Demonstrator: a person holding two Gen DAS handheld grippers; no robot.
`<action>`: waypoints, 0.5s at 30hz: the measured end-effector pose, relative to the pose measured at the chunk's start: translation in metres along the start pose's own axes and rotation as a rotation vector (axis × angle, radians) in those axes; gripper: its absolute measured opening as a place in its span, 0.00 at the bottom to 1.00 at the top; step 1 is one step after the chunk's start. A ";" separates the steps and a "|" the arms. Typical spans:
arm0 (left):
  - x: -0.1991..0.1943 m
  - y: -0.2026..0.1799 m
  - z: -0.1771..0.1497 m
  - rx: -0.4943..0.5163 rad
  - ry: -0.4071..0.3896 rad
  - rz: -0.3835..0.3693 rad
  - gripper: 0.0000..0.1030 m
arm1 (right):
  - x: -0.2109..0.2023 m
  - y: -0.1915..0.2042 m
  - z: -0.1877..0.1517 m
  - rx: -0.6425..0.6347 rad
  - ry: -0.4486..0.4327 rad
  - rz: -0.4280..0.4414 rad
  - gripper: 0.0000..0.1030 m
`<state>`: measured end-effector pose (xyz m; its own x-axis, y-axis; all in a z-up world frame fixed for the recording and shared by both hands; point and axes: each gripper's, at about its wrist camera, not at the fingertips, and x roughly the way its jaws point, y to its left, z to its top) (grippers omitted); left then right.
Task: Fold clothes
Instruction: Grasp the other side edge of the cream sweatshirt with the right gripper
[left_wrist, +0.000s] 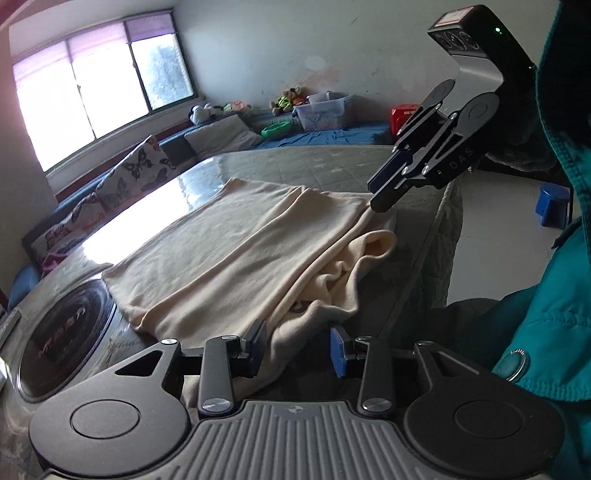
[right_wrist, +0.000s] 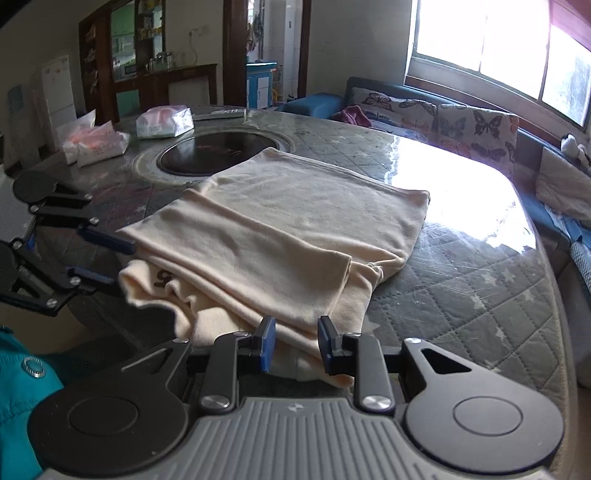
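Note:
A cream garment (left_wrist: 236, 251) lies folded in layers on the round quilt-covered table (left_wrist: 332, 166), its near edge bunched at the table's rim. My left gripper (left_wrist: 297, 347) is open, with the garment's hanging edge between its jaws and a dark gap beside the right pad. In the right wrist view the left gripper (right_wrist: 120, 264) stands at the garment's (right_wrist: 295, 214) left side. My right gripper (right_wrist: 295, 345) is shut on the thick folded near corner, and the cloth fills the space between its pads. From the left wrist view the right gripper (left_wrist: 378, 197) lifts that corner into a small peak.
A round black cooktop (right_wrist: 221, 155) is set into the table (right_wrist: 461, 288) beyond the garment. Tissue packs (right_wrist: 164, 122) and a remote (right_wrist: 218, 115) lie at the far side. A sofa with butterfly cushions (right_wrist: 443, 118) runs under the window. A person's teal jacket (left_wrist: 554, 314) is close by.

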<state>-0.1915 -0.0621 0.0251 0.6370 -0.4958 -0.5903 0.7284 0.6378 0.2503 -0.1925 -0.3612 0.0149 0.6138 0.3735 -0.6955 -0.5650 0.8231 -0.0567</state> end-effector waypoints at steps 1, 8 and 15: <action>0.001 -0.001 0.001 0.009 -0.007 0.003 0.35 | -0.002 0.002 -0.001 -0.013 0.002 -0.003 0.26; 0.002 0.009 0.010 -0.044 -0.052 0.009 0.09 | -0.008 0.017 -0.007 -0.117 0.013 0.006 0.32; 0.009 0.046 0.033 -0.192 -0.076 -0.007 0.08 | -0.006 0.033 -0.005 -0.209 0.000 0.048 0.37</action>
<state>-0.1442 -0.0570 0.0569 0.6548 -0.5387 -0.5302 0.6758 0.7313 0.0915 -0.2178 -0.3386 0.0133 0.5837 0.4098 -0.7010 -0.6953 0.6981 -0.1709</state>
